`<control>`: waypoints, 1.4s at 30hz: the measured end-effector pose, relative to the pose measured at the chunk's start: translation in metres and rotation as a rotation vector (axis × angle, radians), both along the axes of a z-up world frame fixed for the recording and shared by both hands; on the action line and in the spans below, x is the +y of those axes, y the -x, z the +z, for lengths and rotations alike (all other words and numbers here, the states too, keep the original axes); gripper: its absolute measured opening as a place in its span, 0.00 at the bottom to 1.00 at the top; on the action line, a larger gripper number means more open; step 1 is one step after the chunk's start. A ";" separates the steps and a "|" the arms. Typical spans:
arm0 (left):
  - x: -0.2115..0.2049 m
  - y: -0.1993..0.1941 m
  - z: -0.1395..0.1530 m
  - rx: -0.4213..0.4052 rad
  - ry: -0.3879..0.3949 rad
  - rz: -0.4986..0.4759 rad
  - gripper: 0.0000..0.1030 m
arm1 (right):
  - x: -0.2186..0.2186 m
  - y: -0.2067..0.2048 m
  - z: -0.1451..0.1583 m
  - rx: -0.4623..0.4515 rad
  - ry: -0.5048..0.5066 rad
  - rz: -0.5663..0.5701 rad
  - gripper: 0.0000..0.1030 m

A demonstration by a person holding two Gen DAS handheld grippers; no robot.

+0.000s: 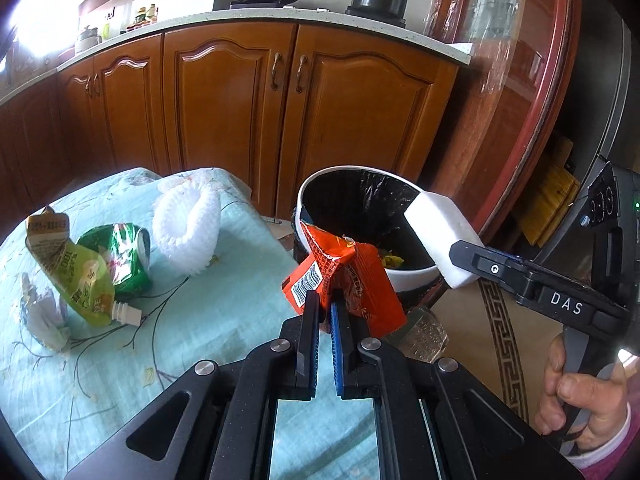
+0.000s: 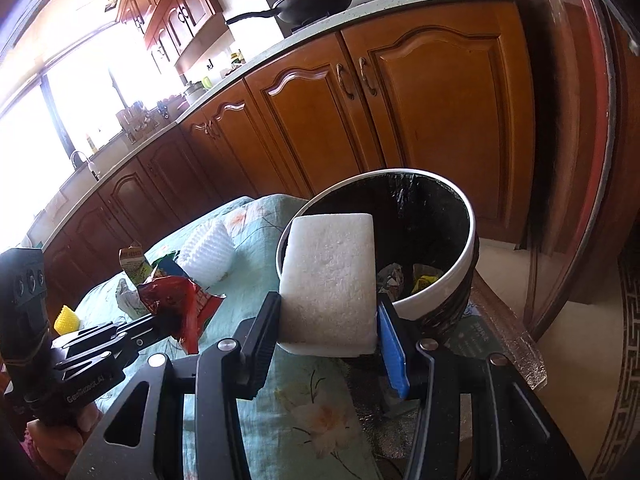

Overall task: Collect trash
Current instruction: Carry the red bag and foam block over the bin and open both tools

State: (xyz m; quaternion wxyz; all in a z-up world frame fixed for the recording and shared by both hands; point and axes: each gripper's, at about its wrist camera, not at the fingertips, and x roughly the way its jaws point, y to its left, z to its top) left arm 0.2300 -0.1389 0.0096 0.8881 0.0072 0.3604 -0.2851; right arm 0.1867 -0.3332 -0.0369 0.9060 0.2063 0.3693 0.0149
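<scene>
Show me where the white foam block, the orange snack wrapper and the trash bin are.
white foam block (image 2: pixel 330 280): right wrist view, middle of its broad face.
orange snack wrapper (image 1: pixel 340 276): left wrist view, crumpled middle.
trash bin (image 2: pixel 432 294): right wrist view, white front rim.

Orange wrapper (image 1: pixel 352 280) in left claw (image 1: pixel 325 304), beside bin (image 1: pixel 412 276)

Wooden base cabinets (image 1: pixel 240 120) span 9 to 1 o'clock under pale countertop (image 1: pixel 256 20); bright window (image 2: pixel 60 92) at 10 o'clock; patterned floor (image 1: pixel 496 344) at 4 o'clock.
</scene>
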 end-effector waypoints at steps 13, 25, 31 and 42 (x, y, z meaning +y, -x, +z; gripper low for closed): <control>-0.055 -0.073 -0.008 0.020 -0.053 -0.030 0.04 | -0.039 -0.041 0.000 0.007 0.025 -0.036 0.47; -0.092 -0.115 -0.015 0.064 -0.089 -0.047 0.04 | -0.052 -0.064 -0.012 0.058 0.054 -0.027 0.47; -0.103 -0.123 -0.018 0.068 -0.103 -0.054 0.04 | -0.055 -0.073 -0.017 0.080 0.068 -0.022 0.47; -0.103 -0.115 -0.022 0.030 -0.126 -0.045 0.42 | -0.058 -0.078 -0.020 0.100 0.069 -0.028 0.53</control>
